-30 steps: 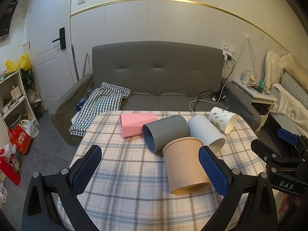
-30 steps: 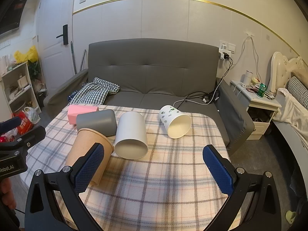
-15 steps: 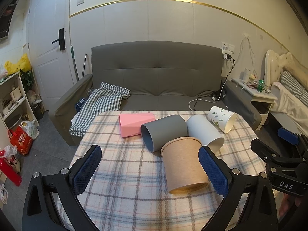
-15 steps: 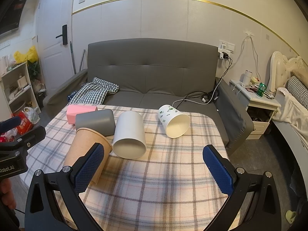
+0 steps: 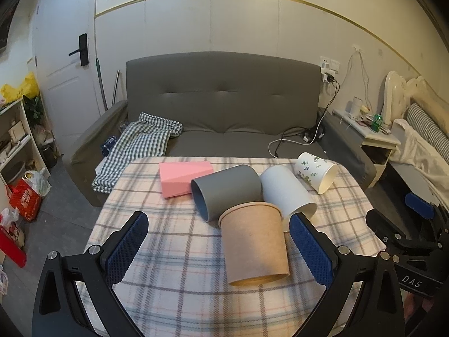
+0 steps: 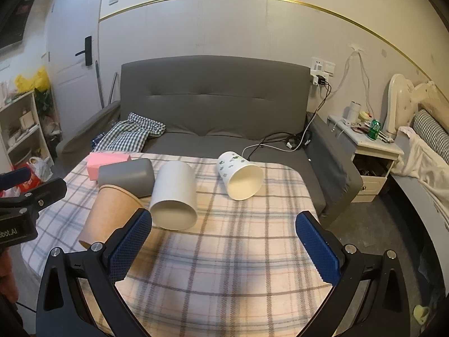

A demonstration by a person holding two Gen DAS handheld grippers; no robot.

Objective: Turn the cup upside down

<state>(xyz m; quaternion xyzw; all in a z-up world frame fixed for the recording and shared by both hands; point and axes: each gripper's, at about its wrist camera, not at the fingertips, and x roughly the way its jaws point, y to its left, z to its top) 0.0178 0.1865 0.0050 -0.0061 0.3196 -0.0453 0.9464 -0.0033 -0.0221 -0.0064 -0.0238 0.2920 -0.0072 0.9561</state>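
Nearest in the left wrist view, the left gripper [image 5: 217,248] hangs over the plaid tablecloth [image 5: 174,266] with its blue pads spread wide, holding nothing. Just ahead, at lower centre-right of that frame, the brown paper cup [image 5: 255,244] lies on its side, one end facing the camera, so its long axis runs away from the gripper and leans slightly left; the pads sit either side of its width, the right pad closer. The left gripper looks the nearer one.

In the right wrist view, the right gripper [image 6: 224,245] is equally wide open and empty; the brown cup sits at its lower left, partly behind the left pad.

Beyond lie the grey cup [image 5: 226,189], white cup [image 6: 174,196], leaf-print cup [image 6: 241,175] and pink box [image 5: 182,177], then the grey sofa [image 5: 224,106].
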